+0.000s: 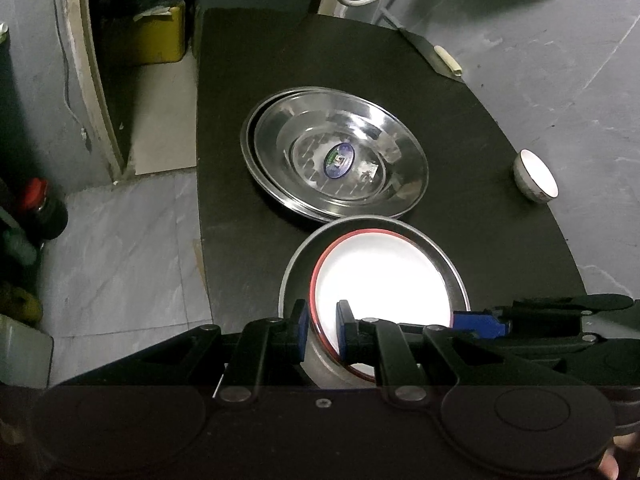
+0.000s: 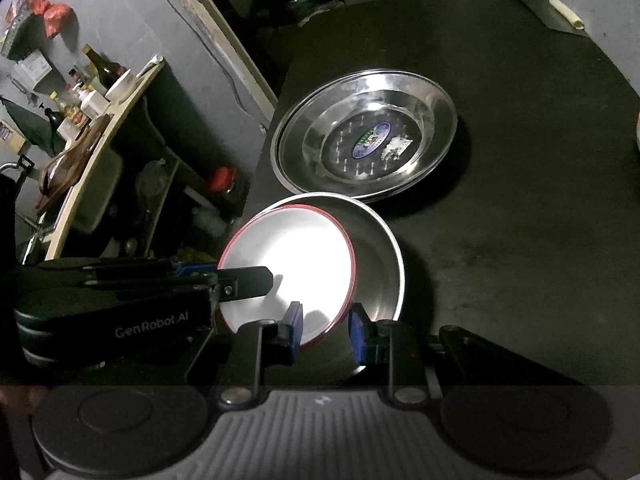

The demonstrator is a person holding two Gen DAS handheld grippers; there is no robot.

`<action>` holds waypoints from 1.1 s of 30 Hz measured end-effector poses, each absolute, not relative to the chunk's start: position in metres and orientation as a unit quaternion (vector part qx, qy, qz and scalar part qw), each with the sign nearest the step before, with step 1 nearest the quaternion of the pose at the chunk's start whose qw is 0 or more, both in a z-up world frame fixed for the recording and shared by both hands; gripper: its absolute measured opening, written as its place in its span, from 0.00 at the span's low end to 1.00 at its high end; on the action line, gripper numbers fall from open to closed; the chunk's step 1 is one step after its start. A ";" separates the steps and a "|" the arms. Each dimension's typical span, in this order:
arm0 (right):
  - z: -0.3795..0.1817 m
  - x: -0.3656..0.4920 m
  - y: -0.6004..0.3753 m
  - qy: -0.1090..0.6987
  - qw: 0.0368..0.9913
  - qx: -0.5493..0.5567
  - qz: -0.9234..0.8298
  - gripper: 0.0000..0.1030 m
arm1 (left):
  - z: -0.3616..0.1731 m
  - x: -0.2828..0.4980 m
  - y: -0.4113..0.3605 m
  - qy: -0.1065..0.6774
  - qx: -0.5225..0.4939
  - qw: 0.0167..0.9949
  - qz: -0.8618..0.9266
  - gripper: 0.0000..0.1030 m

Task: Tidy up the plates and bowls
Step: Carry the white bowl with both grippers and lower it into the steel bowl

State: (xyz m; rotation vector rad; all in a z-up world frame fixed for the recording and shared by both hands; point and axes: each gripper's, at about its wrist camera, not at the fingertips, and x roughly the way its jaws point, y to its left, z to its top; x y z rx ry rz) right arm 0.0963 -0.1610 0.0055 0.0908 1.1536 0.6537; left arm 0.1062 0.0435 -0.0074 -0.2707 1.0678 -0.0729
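Observation:
A white plate with a red rim lies over a smaller steel plate at the near edge of the black table, shifted toward me. My left gripper is shut on its near rim, one pad inside and one outside. My right gripper holds the rim on the other side, its left pad on the plate's inner face. Each gripper shows from the side in the other's view. Behind stands a stack of large steel plates. A small white bowl sits at the right.
The black table ends in a straight left edge, with grey floor tiles below it. A cleaver with a pale handle lies at the far corner. Bottles stand on the floor at the left, and a yellow box sits farther back.

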 end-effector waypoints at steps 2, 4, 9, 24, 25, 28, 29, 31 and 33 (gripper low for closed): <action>0.005 0.097 -0.161 0.536 0.787 0.042 0.304 0.28 | -0.008 0.106 0.043 0.509 -0.129 0.850 -0.034 0.15; 0.005 0.097 -0.161 0.536 0.787 0.041 0.304 0.28 | -0.008 0.106 0.044 0.509 -0.129 0.850 -0.035 0.15; 0.005 0.097 -0.161 0.536 0.787 0.043 0.304 0.28 | -0.008 0.106 0.044 0.510 -0.129 0.850 -0.036 0.16; 0.006 0.095 -0.166 0.536 0.790 0.052 0.292 0.28 | -0.008 0.106 0.042 0.513 -0.125 0.848 -0.044 0.19; 0.006 0.095 -0.167 0.536 0.791 0.052 0.291 0.29 | -0.008 0.106 0.042 0.513 -0.125 0.848 -0.044 0.19; 0.006 0.095 -0.167 0.537 0.791 0.055 0.290 0.29 | -0.007 0.106 0.042 0.513 -0.125 0.848 -0.044 0.19; 0.005 0.095 -0.168 0.537 0.791 0.055 0.290 0.29 | -0.008 0.106 0.042 0.512 -0.124 0.849 -0.044 0.19; 0.005 0.095 -0.168 0.537 0.791 0.055 0.289 0.29 | -0.008 0.105 0.042 0.511 -0.124 0.849 -0.044 0.19; 0.006 0.095 -0.168 0.536 0.792 0.055 0.288 0.29 | -0.007 0.104 0.042 0.509 -0.122 0.851 -0.043 0.19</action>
